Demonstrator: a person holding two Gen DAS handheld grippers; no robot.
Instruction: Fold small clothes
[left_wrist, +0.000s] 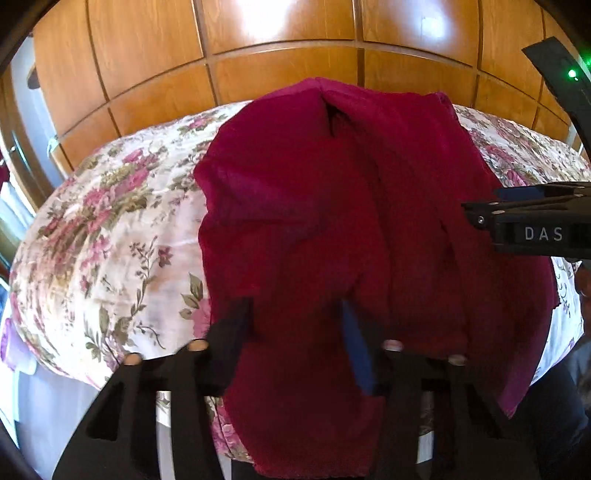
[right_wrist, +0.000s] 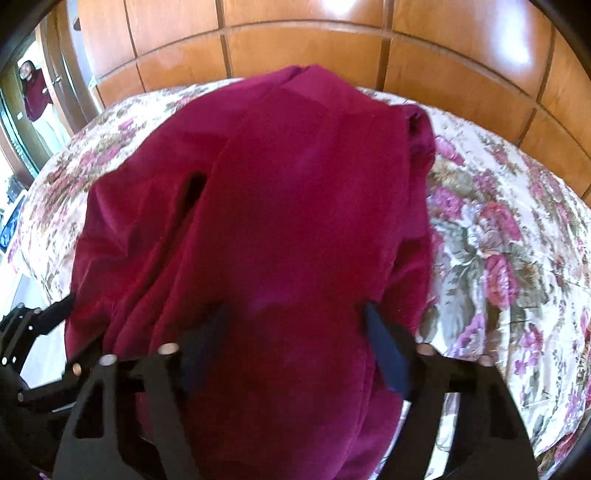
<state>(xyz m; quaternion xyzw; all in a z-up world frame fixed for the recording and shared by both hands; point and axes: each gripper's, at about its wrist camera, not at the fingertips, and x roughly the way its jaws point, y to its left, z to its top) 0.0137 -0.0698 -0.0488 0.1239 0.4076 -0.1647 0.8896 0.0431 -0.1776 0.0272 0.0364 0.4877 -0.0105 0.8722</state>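
Crimson garment (left_wrist: 332, 221) heaped on the floral bedspread (left_wrist: 110, 240)

Soft, dark-red cloth lies rumpled in long folds across the bedspread's middle, a dark slit-like opening showing near its far end. Its near edge spills over the bedspread's front edge and hangs down; its far end reaches almost to the bedspread's back edge.

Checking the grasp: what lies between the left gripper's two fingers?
In the left wrist view, the near edge of the crimson garment lies between the left gripper's fingers.

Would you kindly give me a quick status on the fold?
Both tongs, left and right, straddle the near edge of the crimson garment; grip unconfirmed. Garment on floral bedspread. Nothing in the way.
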